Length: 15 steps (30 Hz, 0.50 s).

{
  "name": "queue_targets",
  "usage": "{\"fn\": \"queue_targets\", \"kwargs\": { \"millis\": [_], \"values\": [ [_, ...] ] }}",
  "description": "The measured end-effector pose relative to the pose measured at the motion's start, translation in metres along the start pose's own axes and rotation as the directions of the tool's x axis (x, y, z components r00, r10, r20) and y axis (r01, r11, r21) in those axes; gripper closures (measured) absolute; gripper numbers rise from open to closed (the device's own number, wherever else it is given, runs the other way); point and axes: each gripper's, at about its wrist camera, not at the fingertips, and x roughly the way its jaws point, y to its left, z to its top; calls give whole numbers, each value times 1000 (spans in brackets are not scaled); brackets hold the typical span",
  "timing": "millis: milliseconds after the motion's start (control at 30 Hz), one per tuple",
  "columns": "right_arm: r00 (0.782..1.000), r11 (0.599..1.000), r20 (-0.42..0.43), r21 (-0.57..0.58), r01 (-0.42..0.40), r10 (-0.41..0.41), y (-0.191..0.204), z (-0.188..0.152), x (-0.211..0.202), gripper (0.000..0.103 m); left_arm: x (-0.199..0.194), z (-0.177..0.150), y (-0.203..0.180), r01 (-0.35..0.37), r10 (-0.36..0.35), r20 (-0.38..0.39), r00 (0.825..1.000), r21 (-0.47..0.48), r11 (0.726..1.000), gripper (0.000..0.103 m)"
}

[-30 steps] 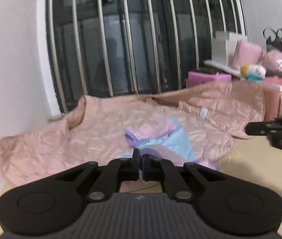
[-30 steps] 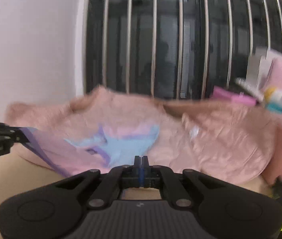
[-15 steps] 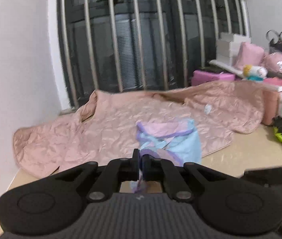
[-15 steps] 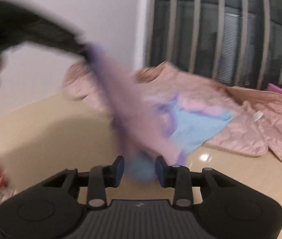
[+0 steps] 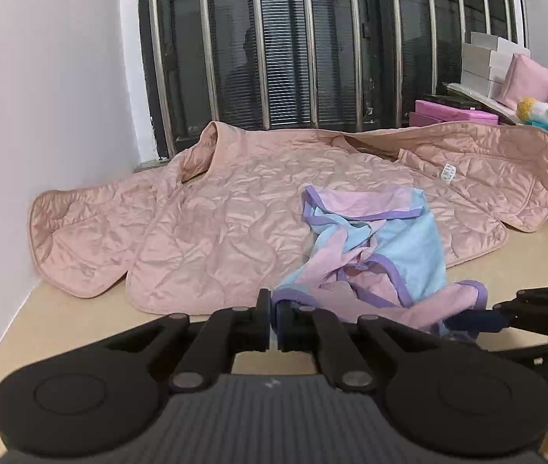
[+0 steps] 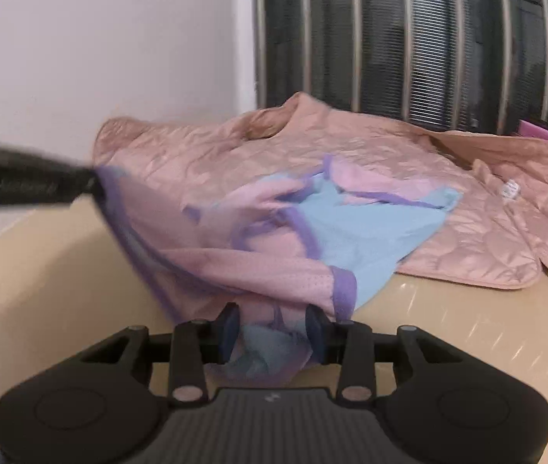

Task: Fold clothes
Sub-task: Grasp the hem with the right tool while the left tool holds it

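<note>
In the left wrist view, a quilted pink blanket spreads across the tan surface from nine o'clock to three o'clock, below the barred window. On its near edge, toward four o'clock of centre, lies the pink, blue and purple garment, half on the blanket and half on the surface. The left tongs at six o'clock are clenched on the garment's purple-trimmed edge. At three o'clock the right tongs reach in, touching the garment's other end. Pink boxes and a plush toy sit at two o'clock.

In the right wrist view, the left tongs enter at nine o'clock, pinching the garment and lifting its corner. The right tongs at six o'clock are opening, released, with bunched cloth lying loose between the fingers.
</note>
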Motion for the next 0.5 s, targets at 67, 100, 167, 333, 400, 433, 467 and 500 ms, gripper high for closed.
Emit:
{"fn": "queue_targets", "kwargs": {
  "millis": [67,100,167,333,400,433,467,500],
  "values": [
    [999,1000,-35,15,-3,3,-5,3,10,73,2,0,1,-6,6,-1,1000,2,1000,101],
    [999,1000,-47,29,-2,3,-7,3,11,77,2,-1,1,-11,11,-2,1000,1,1000,101],
    [999,999,-49,46,4,-2,-10,5,11,94,5,-2,1,-13,13,-9,1000,-1,1000,101],
    [999,997,11,77,31,-32,-10,2,-14,96,8,-11,0,-15,15,-32,999,1,1000,101],
    [996,996,57,71,60,-64,-8,-1,-37,97,5,-15,0,1,-1,-38,999,-1,1000,101],
    [994,995,78,67,68,-73,-6,-3,-52,97,0,-19,-1,16,-16,-39,999,1,1000,101],
    [993,996,95,66,64,-70,-4,-6,-68,97,-6,-25,-4,32,-32,-41,999,5,999,101],
    [993,997,101,63,50,-56,-2,-9,-85,97,-12,-30,-7,48,-47,-42,998,8,999,101]
  ]
}}
